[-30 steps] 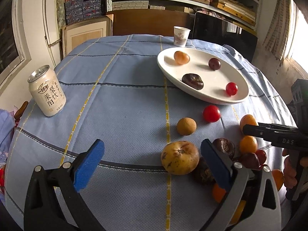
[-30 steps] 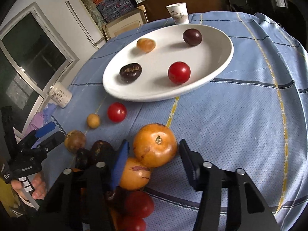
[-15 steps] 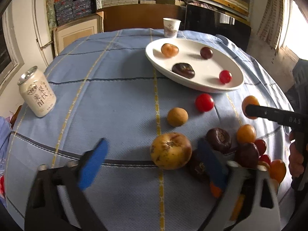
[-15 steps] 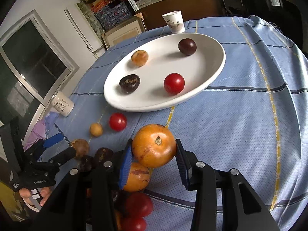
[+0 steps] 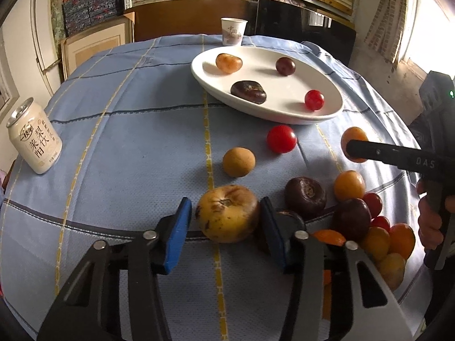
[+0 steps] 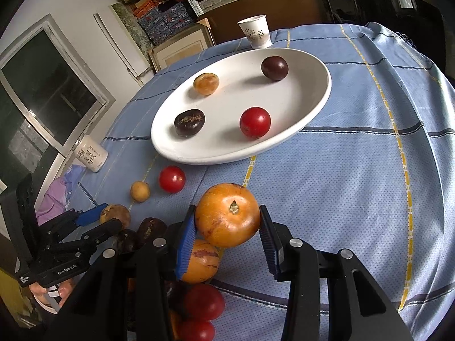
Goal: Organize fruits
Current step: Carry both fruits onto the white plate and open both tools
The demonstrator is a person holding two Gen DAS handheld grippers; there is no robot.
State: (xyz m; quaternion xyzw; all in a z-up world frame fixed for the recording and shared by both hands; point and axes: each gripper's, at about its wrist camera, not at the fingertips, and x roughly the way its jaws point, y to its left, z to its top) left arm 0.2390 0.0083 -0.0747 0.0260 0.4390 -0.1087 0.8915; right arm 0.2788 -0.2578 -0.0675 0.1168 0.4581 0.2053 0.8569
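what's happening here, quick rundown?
A person holding a gripper in each hand is sorting fruit from a pile on the blue tablecloth onto a white plate, which holds four pieces. The right gripper is clamped on a large orange fruit at the edge of the pile. The left gripper is closing around a blotchy yellow fruit; its right pad touches, the left shows a slight gap. Neither fruit looks lifted yet.

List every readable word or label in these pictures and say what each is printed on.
"DAS": side of the right gripper, cut off by the frame.
"GenRobot.AI": body of the left gripper.
Can: large Chinese characters; the small print is unreadable.
Paper cup: red Chinese print, too small to read.
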